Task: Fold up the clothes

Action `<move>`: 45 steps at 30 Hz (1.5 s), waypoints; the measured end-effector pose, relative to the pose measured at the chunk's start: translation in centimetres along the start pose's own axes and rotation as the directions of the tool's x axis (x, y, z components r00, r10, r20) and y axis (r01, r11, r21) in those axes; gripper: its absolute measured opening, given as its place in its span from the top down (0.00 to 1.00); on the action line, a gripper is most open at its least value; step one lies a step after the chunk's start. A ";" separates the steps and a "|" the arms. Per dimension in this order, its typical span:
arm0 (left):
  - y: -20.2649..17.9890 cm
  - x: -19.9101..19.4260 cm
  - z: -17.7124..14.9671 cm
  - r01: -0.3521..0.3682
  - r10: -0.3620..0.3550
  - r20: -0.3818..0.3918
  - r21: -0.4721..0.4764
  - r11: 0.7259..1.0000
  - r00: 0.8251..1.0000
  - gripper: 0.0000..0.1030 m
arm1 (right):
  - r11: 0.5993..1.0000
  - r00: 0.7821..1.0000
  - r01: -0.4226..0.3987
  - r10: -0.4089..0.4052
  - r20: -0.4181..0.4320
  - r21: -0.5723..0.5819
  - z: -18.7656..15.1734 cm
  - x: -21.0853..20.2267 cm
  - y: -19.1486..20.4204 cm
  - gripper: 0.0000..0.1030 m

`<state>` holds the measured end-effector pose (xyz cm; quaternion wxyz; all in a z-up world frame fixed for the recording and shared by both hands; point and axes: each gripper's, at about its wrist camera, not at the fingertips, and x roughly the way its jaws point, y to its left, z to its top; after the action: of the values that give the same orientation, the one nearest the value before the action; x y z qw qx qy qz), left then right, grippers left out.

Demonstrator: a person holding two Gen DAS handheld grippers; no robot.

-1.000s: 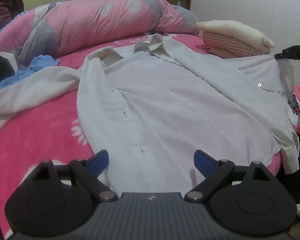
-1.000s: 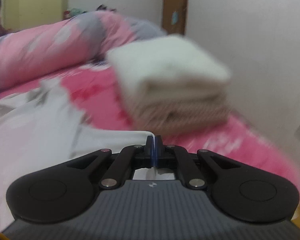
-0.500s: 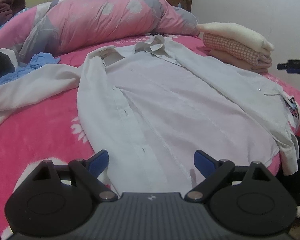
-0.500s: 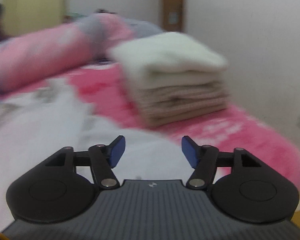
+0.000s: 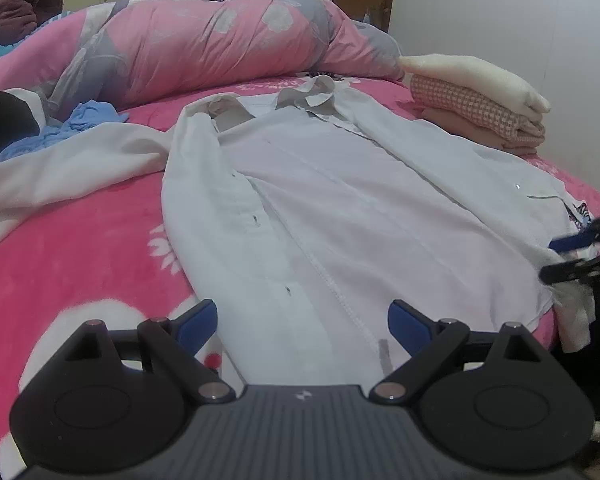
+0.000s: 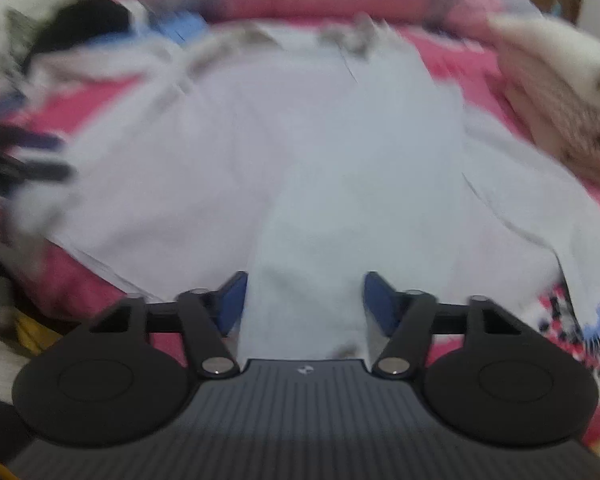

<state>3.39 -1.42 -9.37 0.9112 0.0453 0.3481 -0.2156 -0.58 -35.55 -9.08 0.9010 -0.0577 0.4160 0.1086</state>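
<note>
Left gripper (image 5: pixel 302 320) level and low, pointing forward, jaws spread wide with nothing between the blue pads (image 5: pixel 198 319). Right gripper (image 6: pixel 303 299) also spread wide, blue pads (image 6: pixel 233 301) either side of a strip of white cloth, not pinching it; its view is motion-blurred. In the left wrist view the right gripper (image 5: pixel 568 256) shows at the right edge, fingers apart, pointing left.

The thin, smooth white cloth shirt (image 5: pixel 340 216) lies on a fuzzy pink fleece blanket (image 5: pixel 80 248) beside a glossy quilt (image 5: pixel 220 36).
</note>
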 end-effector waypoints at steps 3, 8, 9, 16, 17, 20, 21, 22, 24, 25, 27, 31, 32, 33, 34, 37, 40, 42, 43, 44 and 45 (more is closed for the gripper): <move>0.0 0.0 -0.1 -0.002 0.002 0.002 0.000 1.000 1.000 0.10 | 0.998 1.000 -0.010 0.011 -0.002 0.063 0.3 0.0 -1.1 0.79; 0.4 0.3 -0.2 -0.004 0.004 -0.003 -0.004 1.000 1.000 0.10 | 0.972 0.993 -0.104 0.091 0.073 0.212 1.3 -2.1 -3.7 0.98; 0.4 0.3 -0.2 -0.004 0.004 -0.003 -0.004 1.000 1.000 0.10 | 0.960 0.989 -0.134 0.113 0.096 0.245 1.5 -2.5 -4.5 0.98; 1.2 0.8 -0.2 -0.012 0.012 -0.016 -0.014 1.000 1.000 0.10 | 0.853 0.929 -0.321 0.201 0.309 0.411 6.2 -4.8 -10.9 0.99; 1.4 0.9 -0.1 -0.014 0.014 -0.017 -0.015 1.000 1.000 0.10 | 0.849 0.925 -0.325 0.194 0.326 0.417 7.5 -4.8 -11.9 0.99; 1.8 1.0 0.1 -0.001 0.001 -0.021 -0.027 1.000 1.000 0.10 | 0.845 0.916 -0.320 0.162 0.366 0.428 12.0 -4.7 -14.9 0.99; 1.9 1.0 0.1 0.004 -0.004 -0.022 -0.032 0.999 1.000 0.10 | 0.851 0.918 -0.301 0.136 0.373 0.430 14.2 -4.4 -16.1 0.99; 2.1 1.1 0.2 0.013 -0.014 -0.022 -0.038 0.999 1.000 0.10 | 0.859 0.918 -0.279 0.107 0.381 0.430 16.5 -4.1 -17.2 0.99; 2.4 1.2 0.4 0.029 -0.031 -0.021 -0.048 0.998 0.999 0.10 | 0.873 0.916 -0.230 0.046 0.399 0.429 21.2 -3.6 -19.6 0.99; 2.4 1.3 0.5 0.032 -0.034 -0.025 -0.048 0.998 0.999 0.10 | 0.882 0.907 -0.194 -0.006 0.421 0.429 23.5 -3.4 -20.6 0.99; 2.5 1.5 0.6 0.038 -0.040 -0.035 -0.047 0.998 0.999 0.10 | 0.890 0.879 -0.121 -0.109 0.464 0.439 28.1 -3.1 -22.7 0.98; 2.6 1.8 0.6 0.053 -0.055 -0.059 -0.041 0.998 0.997 0.10 | 0.809 0.830 0.009 -0.334 0.447 0.588 32.1 -1.3 -26.6 0.52; 2.7 1.7 0.5 0.056 -0.058 -0.060 -0.035 0.998 0.997 0.10 | 0.781 0.825 0.039 -0.378 0.421 0.624 32.5 -0.6 -27.4 0.41; 2.7 1.6 0.4 0.061 -0.063 -0.060 -0.029 0.998 0.996 0.10 | 0.753 0.818 0.064 -0.416 0.398 0.655 32.7 -0.1 -28.0 0.37; 2.7 1.6 0.3 0.067 -0.069 -0.060 -0.026 0.997 0.996 0.10 | 0.742 0.811 0.061 -0.427 0.400 0.668 31.7 0.1 -28.0 0.37; 2.6 1.4 0.1 0.070 -0.071 -0.064 -0.015 0.997 0.995 0.10 | 0.751 0.802 0.049 -0.422 0.423 0.658 28.3 -0.3 -26.6 0.37; 2.1 0.7 -0.3 0.065 -0.066 -0.061 -0.008 0.998 0.996 0.10 | 0.775 0.802 0.008 -0.382 0.459 0.632 25.0 -2.0 -24.3 0.37; 1.8 0.3 -0.5 0.062 -0.062 -0.059 -0.003 0.998 0.996 0.10 | 0.797 0.817 -0.076 -0.295 0.496 0.599 23.1 -3.4 -22.0 0.37; 1.6 0.1 -0.6 0.060 -0.060 -0.058 -0.001 0.998 0.997 0.10 | 0.806 0.826 -0.128 -0.235 0.512 0.577 22.2 -3.9 -20.7 0.37; 1.5 -0.1 -0.7 0.059 -0.058 -0.056 0.002 0.998 0.997 0.10 | 0.814 0.836 -0.187 -0.161 0.524 0.549 21.5 -4.2 -19.1 0.37; 1.3 -0.3 -0.8 0.057 -0.057 -0.055 0.004 0.998 0.997 0.10 | 0.819 0.846 -0.252 -0.072 0.528 0.515 20.9 -4.2 -17.2 0.37</move>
<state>3.24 0.06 -9.90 0.8946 0.0438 0.3737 -0.2411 16.37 -48.78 7.91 0.9487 0.2646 0.1693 0.0358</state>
